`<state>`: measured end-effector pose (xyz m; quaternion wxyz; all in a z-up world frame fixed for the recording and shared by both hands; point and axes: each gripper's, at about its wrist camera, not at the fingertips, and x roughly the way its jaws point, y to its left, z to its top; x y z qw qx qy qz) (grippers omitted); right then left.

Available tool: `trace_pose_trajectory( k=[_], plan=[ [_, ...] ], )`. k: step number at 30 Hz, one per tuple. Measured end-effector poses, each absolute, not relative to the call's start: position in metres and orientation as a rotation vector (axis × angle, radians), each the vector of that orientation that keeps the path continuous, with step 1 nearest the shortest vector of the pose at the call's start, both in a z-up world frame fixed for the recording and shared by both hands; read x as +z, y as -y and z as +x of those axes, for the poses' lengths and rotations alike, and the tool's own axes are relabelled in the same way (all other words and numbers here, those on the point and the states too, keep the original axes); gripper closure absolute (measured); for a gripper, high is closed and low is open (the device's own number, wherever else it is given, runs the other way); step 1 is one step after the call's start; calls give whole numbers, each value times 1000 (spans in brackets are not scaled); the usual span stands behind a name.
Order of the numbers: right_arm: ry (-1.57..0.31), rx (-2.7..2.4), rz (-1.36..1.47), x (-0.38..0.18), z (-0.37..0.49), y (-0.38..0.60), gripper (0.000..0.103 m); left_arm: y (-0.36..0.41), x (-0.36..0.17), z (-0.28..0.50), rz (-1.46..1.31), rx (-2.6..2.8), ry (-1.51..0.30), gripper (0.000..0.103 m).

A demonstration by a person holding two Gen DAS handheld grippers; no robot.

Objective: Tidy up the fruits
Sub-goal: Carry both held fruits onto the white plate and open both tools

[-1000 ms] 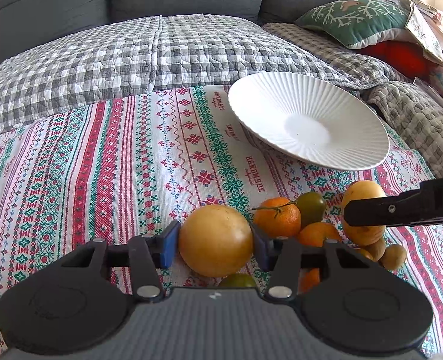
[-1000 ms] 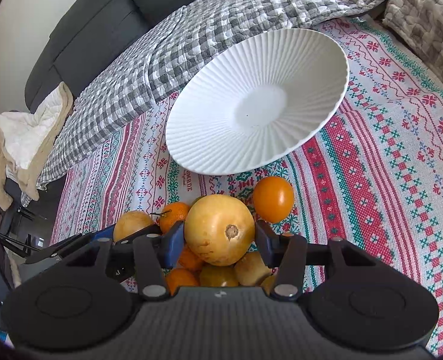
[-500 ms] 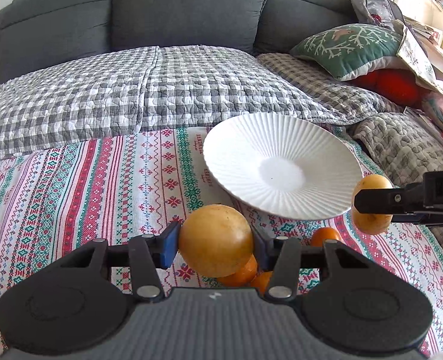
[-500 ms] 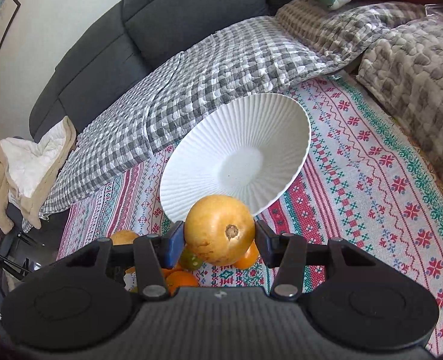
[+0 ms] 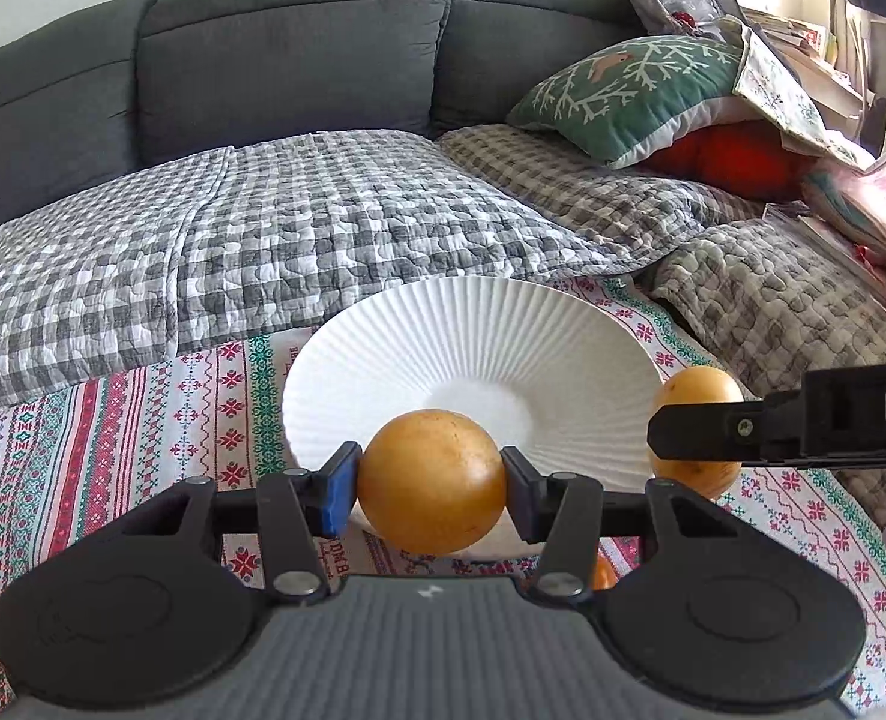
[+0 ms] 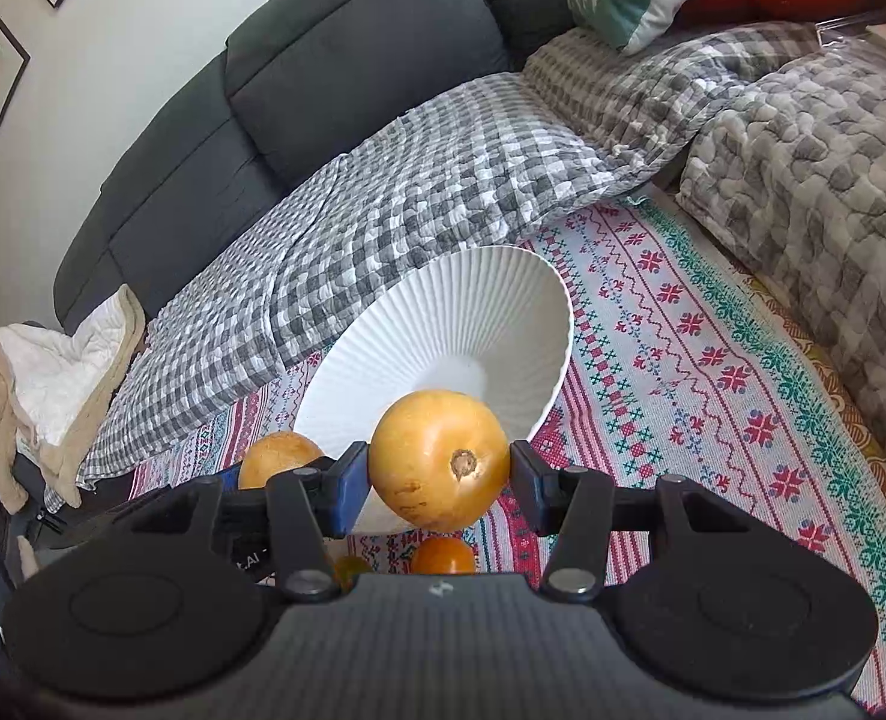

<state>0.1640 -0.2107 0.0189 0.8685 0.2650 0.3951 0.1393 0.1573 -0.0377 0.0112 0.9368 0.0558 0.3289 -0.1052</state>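
Observation:
My left gripper (image 5: 431, 483) is shut on a large yellow-orange fruit (image 5: 431, 480), held above the near rim of the white ribbed plate (image 5: 473, 348). My right gripper (image 6: 437, 471) is shut on a second yellow-orange fruit (image 6: 440, 459), stem end toward the camera, just short of the plate (image 6: 461, 324). In the left wrist view the right gripper's finger (image 5: 743, 435) and its fruit (image 5: 695, 387) show at the plate's right edge. In the right wrist view the left gripper's fruit (image 6: 278, 459) shows at the left. Small oranges (image 6: 443, 555) lie on the cloth below.
The plate rests on a red, green and white patterned cloth (image 6: 683, 360). Grey checked quilts (image 5: 233, 240) and a dark grey sofa back (image 5: 263, 60) lie behind. A green cushion (image 5: 635, 90) and clutter sit at the right. A folded towel (image 6: 53, 372) lies at the left.
Both grippers have lifted their fruits off the pile and moved forward toward the plate. The pile of small fruits has dropped almost out of view below.

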Motion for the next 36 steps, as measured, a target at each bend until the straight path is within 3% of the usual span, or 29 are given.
trace_pose_trajectory(
  k=[25, 36],
  plan=[
    [-839, 275, 510, 11, 175, 202, 55, 44, -3, 177, 194, -224, -709, 57],
    [-836, 254, 533, 13, 172, 208, 41, 41, -3, 174, 216, -195, -715, 43]
  ],
)
